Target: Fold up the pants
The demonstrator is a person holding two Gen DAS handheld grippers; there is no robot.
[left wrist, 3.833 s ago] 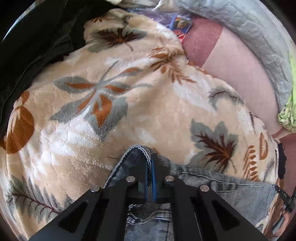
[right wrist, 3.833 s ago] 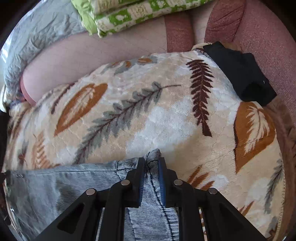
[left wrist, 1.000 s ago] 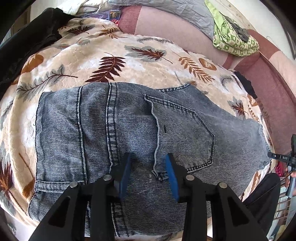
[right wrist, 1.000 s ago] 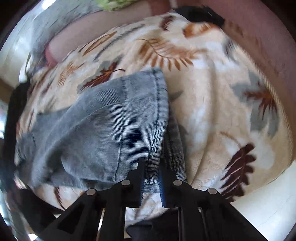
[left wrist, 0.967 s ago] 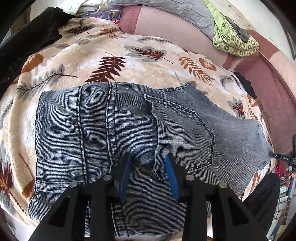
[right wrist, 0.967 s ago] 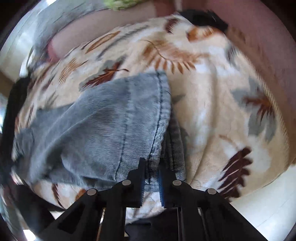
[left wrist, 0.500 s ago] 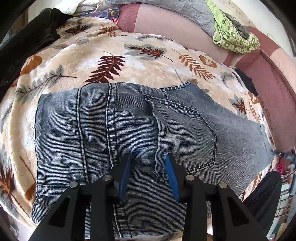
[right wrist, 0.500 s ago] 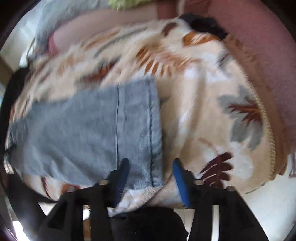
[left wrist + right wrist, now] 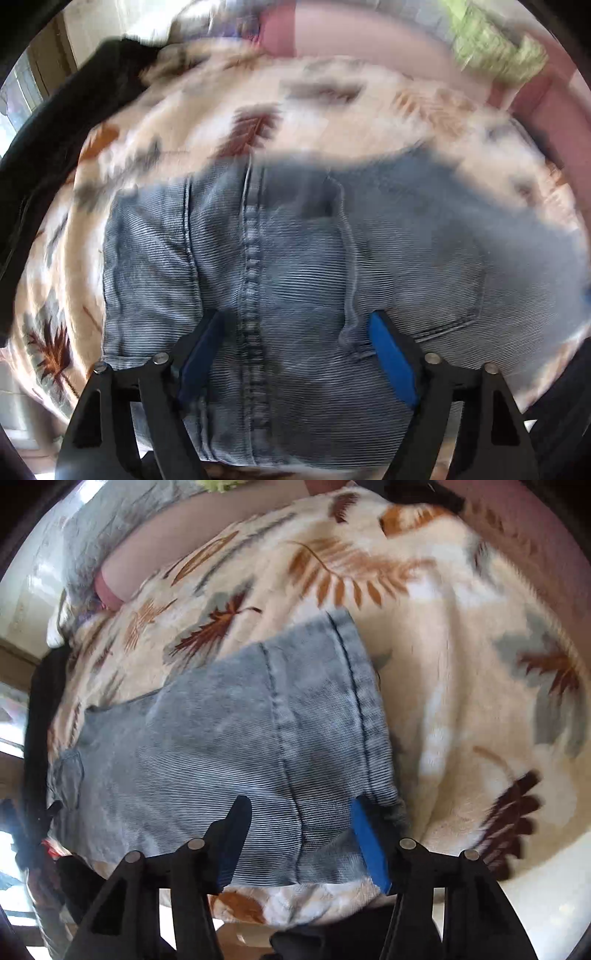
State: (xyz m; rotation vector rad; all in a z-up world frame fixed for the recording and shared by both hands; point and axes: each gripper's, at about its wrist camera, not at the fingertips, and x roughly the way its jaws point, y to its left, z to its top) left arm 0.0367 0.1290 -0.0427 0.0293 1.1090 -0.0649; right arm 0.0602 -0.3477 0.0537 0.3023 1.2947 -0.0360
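The blue denim pants lie folded flat on the leaf-print blanket; the left wrist view is blurred. My left gripper is open and empty, its blue pads wide apart just above the centre seam and back pocket. In the right wrist view the folded pants end in a hem with dark stitching. My right gripper is open and empty over the near edge of that hem end.
A black garment lies along the blanket's left side. A pink sofa back and a green cloth are behind. Another black cloth lies at the far right corner. The blanket's front edge drops off close by.
The right gripper has let go of the hem and opened wide. The left gripper has opened wider and moved closer to the pants. The pants stay flat.
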